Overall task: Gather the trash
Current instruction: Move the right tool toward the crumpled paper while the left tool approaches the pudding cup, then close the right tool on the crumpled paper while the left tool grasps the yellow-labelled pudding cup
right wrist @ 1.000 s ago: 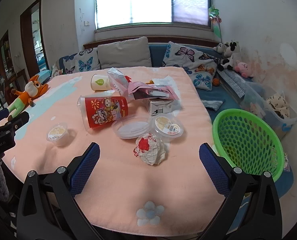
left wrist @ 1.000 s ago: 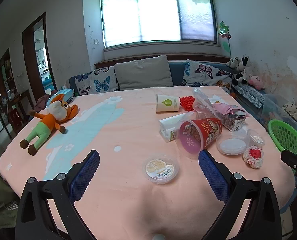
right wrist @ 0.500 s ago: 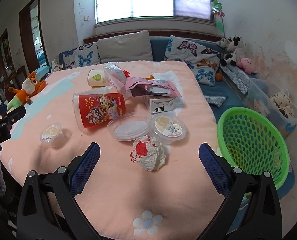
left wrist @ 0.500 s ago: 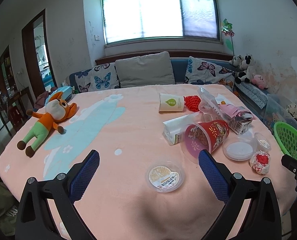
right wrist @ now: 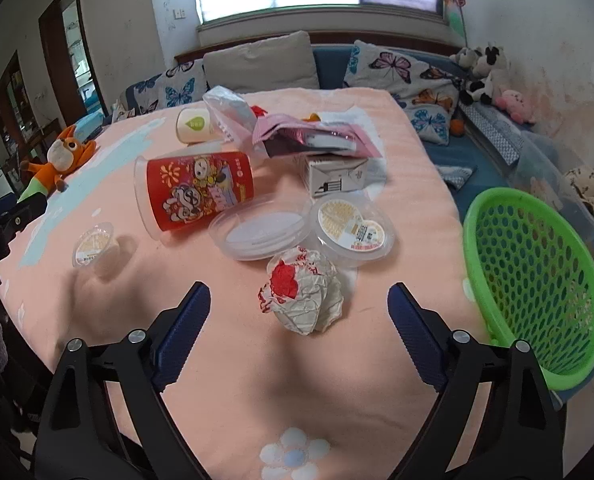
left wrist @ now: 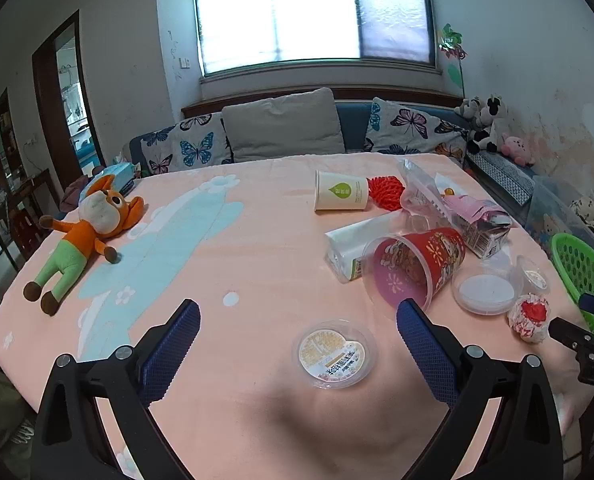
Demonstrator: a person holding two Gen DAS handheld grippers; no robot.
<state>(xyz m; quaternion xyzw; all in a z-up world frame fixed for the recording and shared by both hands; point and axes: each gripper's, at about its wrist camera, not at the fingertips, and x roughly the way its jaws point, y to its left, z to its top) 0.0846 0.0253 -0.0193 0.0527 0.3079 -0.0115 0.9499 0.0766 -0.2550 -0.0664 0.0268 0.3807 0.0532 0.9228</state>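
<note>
Trash lies on the pink table cover. My right gripper [right wrist: 299, 300] is open, its fingers on either side of a crumpled red-and-white wrapper [right wrist: 301, 294]. Behind it lie a clear lid [right wrist: 260, 233], a sealed clear cup [right wrist: 351, 226], a tipped red cup [right wrist: 195, 194], a carton [right wrist: 334, 176] and pink packets [right wrist: 317, 140]. The green basket [right wrist: 537, 280] stands off the table's right edge. My left gripper [left wrist: 297, 320] is open just above a small sealed cup [left wrist: 333, 354]. The red cup [left wrist: 415, 270] and wrapper [left wrist: 529, 316] show to its right.
An orange plush toy [left wrist: 83, 232] lies at the table's left side. A paper cup [left wrist: 341, 196] and red mesh [left wrist: 387, 192] lie further back. A sofa with cushions [left wrist: 283, 128] runs behind the table. Soft toys [left wrist: 483, 124] and clear storage boxes [right wrist: 585, 188] stand along the right wall.
Both grippers have moved forward over the table. The wrapper now sits between my right fingers, and the small sealed cup is nearer my left gripper. Both stay open.
</note>
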